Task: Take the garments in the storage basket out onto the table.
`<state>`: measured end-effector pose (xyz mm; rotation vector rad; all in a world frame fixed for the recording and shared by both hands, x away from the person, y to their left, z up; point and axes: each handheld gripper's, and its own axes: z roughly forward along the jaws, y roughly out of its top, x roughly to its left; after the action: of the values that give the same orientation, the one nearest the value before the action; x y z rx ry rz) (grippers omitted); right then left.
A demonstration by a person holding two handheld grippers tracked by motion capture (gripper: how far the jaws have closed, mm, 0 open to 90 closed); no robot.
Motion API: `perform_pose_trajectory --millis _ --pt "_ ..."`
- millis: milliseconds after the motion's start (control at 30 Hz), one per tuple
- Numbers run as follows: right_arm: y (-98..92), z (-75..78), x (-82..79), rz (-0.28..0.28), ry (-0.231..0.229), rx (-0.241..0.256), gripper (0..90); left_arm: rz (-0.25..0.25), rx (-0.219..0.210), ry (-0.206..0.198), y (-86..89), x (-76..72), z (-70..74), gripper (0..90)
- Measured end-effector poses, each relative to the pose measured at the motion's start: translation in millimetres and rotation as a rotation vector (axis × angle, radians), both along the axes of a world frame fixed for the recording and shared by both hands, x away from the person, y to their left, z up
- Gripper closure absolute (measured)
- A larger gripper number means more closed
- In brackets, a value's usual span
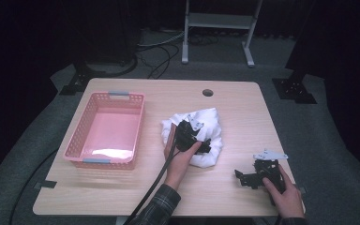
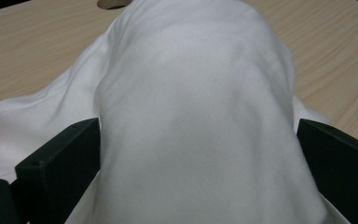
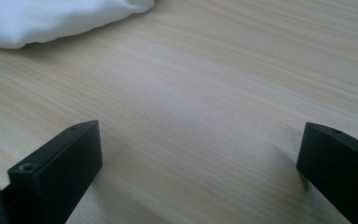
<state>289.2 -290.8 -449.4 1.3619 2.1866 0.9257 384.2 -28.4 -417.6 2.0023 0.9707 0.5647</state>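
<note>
White cloth (image 1: 206, 133) lies bunched at frame centre in the high view, the left gripper (image 1: 193, 136) on it, the right gripper (image 1: 255, 176) well apart at lower right. Left gripper view: jaws spread, cloth mounded between. Right gripper view: jaws spread over bare table (image 3: 214, 93), cloth at upper left.

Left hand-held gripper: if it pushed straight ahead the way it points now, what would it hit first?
The white cloth. The left hand-held gripper has its jaws open on either side of the bunched fabric, which seems already between them, though depth is unclear.
</note>
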Motion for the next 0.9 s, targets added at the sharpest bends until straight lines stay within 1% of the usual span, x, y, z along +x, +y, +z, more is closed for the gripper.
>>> perform_pose_trajectory --millis 100,167,267,333,400,433,533,633,800,900 --pt "0.0 0.0 0.0 0.0 0.0 0.0 0.0 -0.003 -0.011 -0.008 1.2 -1.2 4.0 1.3" --pt "0.0 0.0 0.0 0.0 0.0 0.0 0.0 -0.001 -0.027 -0.022 1.7 -2.4 7.4 1.3" --pt "0.0 0.0 0.0 0.0 0.0 0.0 0.0 -0.003 -0.035 -0.038 2.7 -3.2 12.3 1.3" --pt "0.0 0.0 0.0 0.0 0.0 0.0 0.0 -0.007 -0.043 -0.041 3.8 -3.2 15.4 1.3" --pt "0.0 0.0 0.0 0.0 0.0 0.0 0.0 -0.008 -0.065 -0.05 4.9 -4.3 18.7 1.3" --pt "0.1 0.0 0.0 0.0 0.001 0.0 0.0 -0.012 -0.069 -0.056 5.5 -4.8 20.1 1.3" --pt "0.1 0.0 -0.1 -0.001 0.001 0.001 0.0 -0.022 -0.094 -0.084 8.5 -7.6 26.3 1.3" --pt "0.1 0.0 0.0 -0.001 0.0 0.001 0.0 -0.027 -0.132 -0.114 11.3 -10.4 32.1 1.3" --pt "0.1 0.0 0.0 -0.001 0.0 0.002 0.0 -0.044 -0.182 -0.157 17.0 -15.3 41.8 1.3" --pt "0.0 0.0 0.0 0.0 0.0 0.0 0.0 -0.054 -0.215 -0.192 21.2 -19.6 48.2 1.3"
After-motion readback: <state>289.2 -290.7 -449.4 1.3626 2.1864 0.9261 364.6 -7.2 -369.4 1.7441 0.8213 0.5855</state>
